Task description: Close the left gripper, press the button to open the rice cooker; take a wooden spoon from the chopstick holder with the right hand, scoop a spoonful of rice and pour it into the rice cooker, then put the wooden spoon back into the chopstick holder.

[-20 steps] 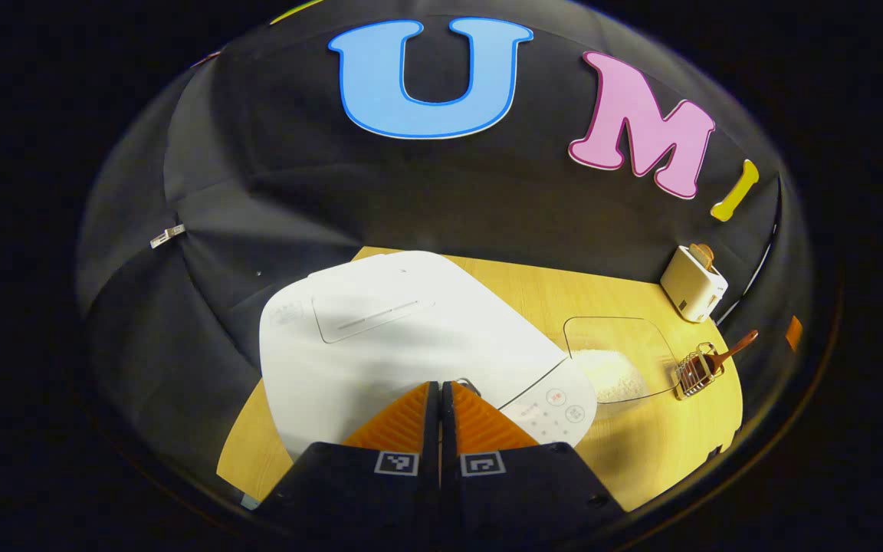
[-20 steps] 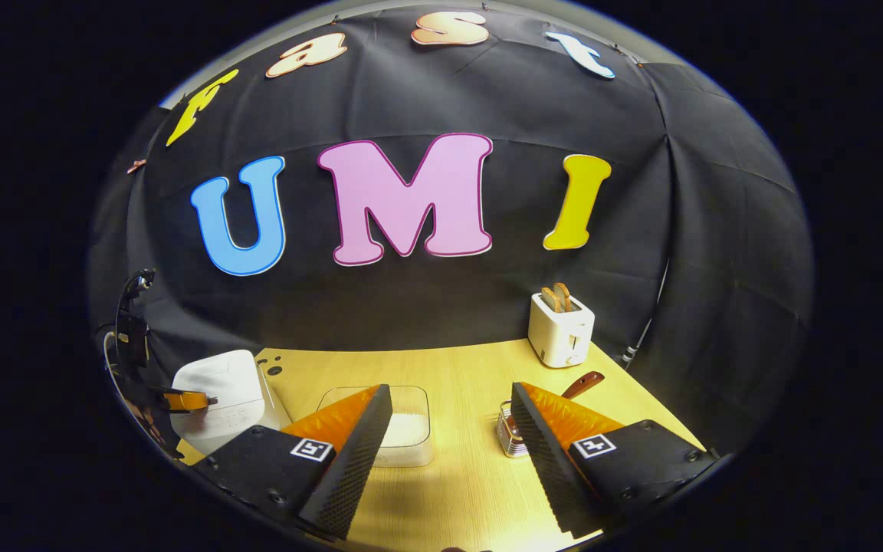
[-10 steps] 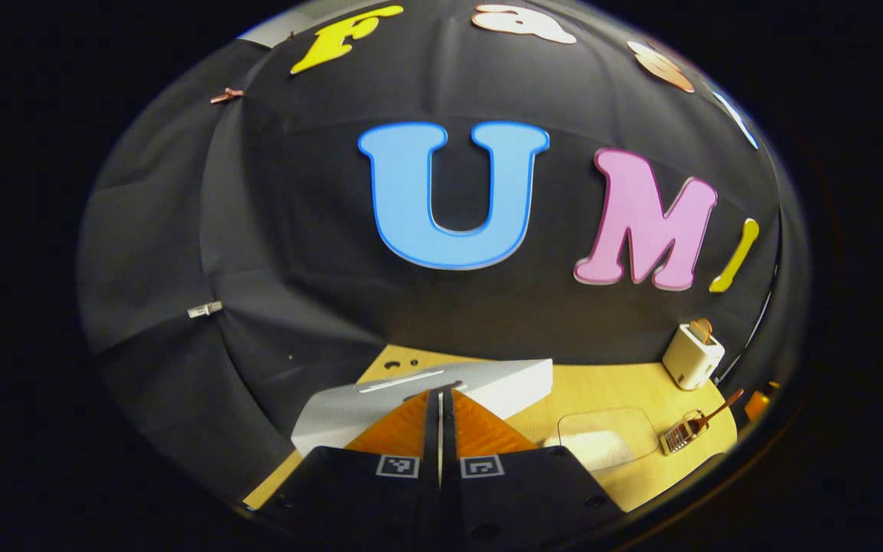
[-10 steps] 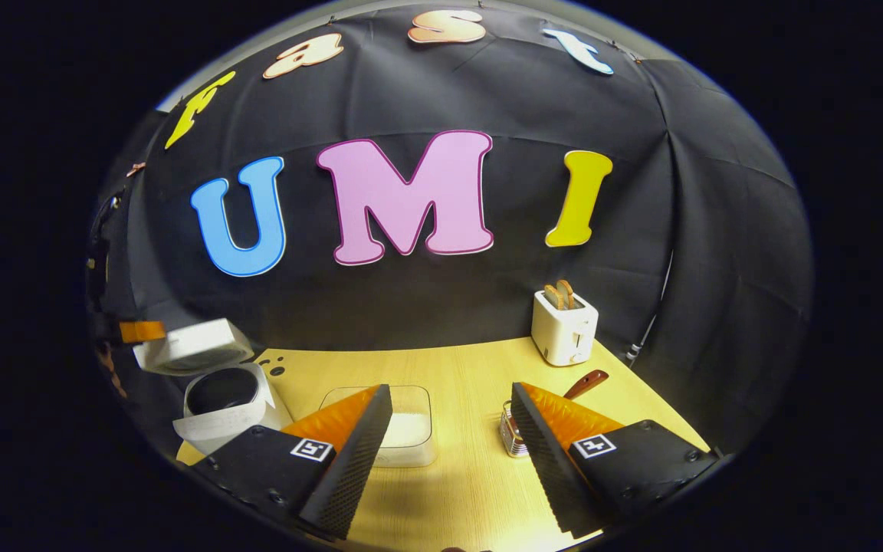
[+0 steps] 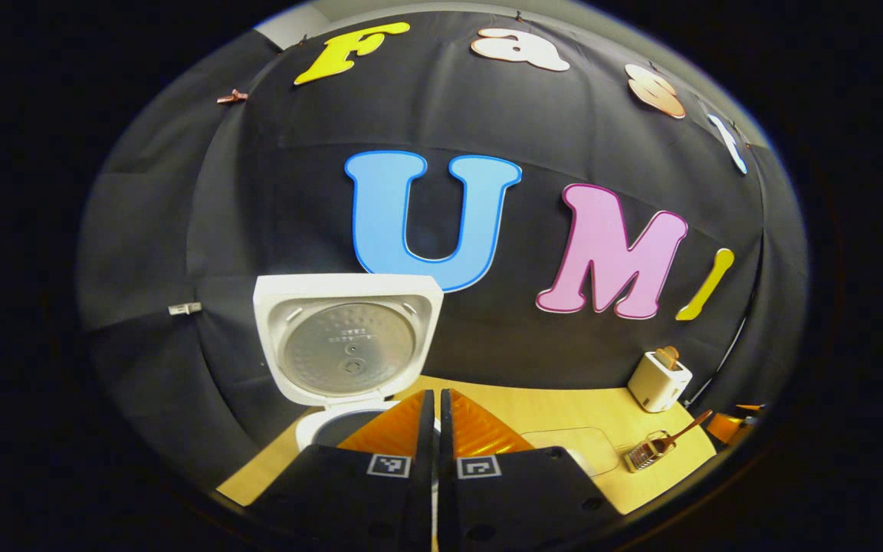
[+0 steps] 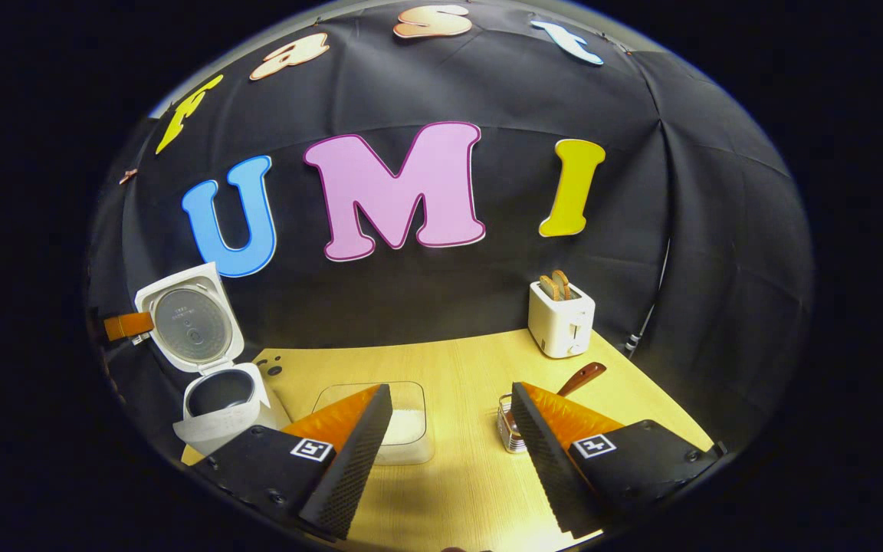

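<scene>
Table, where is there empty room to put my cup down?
Bare table runs between the rice cooker and the toaster, behind the rice box. Bare wood too near the right gripper. It is crowded around the chopstick holder.

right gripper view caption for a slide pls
Open right tongs hover over the table, rice cooker lid up, wooden spoon in the chopstick holder.

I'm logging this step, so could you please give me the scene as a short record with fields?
rice cooker: lid up, pot open
left tongs: shut, empty, above the cooker
right tongs: open, empty, over the table
wooden spoon: in the chopstick holder
rice container: clear, holds rice, between the cooker and the holder
toaster: at the back
</scene>
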Demonstrator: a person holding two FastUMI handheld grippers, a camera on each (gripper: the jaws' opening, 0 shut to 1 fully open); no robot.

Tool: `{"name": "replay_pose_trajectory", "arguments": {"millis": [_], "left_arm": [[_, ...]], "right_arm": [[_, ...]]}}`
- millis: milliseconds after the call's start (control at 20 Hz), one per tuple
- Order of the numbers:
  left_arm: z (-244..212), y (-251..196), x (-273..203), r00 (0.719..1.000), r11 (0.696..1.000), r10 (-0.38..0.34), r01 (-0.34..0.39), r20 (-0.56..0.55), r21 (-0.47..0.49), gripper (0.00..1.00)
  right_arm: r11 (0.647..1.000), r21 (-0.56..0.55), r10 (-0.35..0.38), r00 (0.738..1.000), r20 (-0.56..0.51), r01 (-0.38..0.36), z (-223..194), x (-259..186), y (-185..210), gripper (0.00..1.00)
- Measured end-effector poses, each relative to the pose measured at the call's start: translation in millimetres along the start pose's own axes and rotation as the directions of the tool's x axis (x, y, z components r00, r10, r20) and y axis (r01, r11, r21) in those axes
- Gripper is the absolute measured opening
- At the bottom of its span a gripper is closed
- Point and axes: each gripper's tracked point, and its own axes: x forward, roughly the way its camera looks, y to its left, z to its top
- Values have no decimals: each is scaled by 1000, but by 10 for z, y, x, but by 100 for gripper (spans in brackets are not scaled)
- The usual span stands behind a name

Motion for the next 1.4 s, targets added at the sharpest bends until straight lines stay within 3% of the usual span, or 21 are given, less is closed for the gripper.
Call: {"name": "replay_pose_trajectory", "arguments": {"millis": [200, 250, 350, 500, 850, 1400], "left_arm": [[-127, -181, -23, 999, 999, -36, 36, -23, -11, 23], [-120, -236, -24, 999, 999, -50, 50, -20, -15, 22], [-169, -403, -59, 994, 995, -103, 103, -23, -15, 48], [-224, -523, -67, 993, 993, -115, 116, -17, 28, 98], [-454, -850, -159, 990, 989, -120, 126, -79, 77, 96], [-775, -912, -334, 984, 988, 43, -16, -173, 155, 96]], "right_arm": [[1000, 5, -16, 1000, -11, 17, -30, 48, -106, 97], [1000, 7, -24, 1000, -15, 24, -36, 70, -172, 97], [999, 20, -35, 999, -36, 36, -84, 122, -313, 97], [995, 63, -77, 992, -97, 83, -232, 227, -591, 97], [976, 143, -127, 966, -224, 161, -609, 667, -1202, 99], [965, 235, -43, 954, -295, 116, -1158, 1746, -1624, 99]]}}
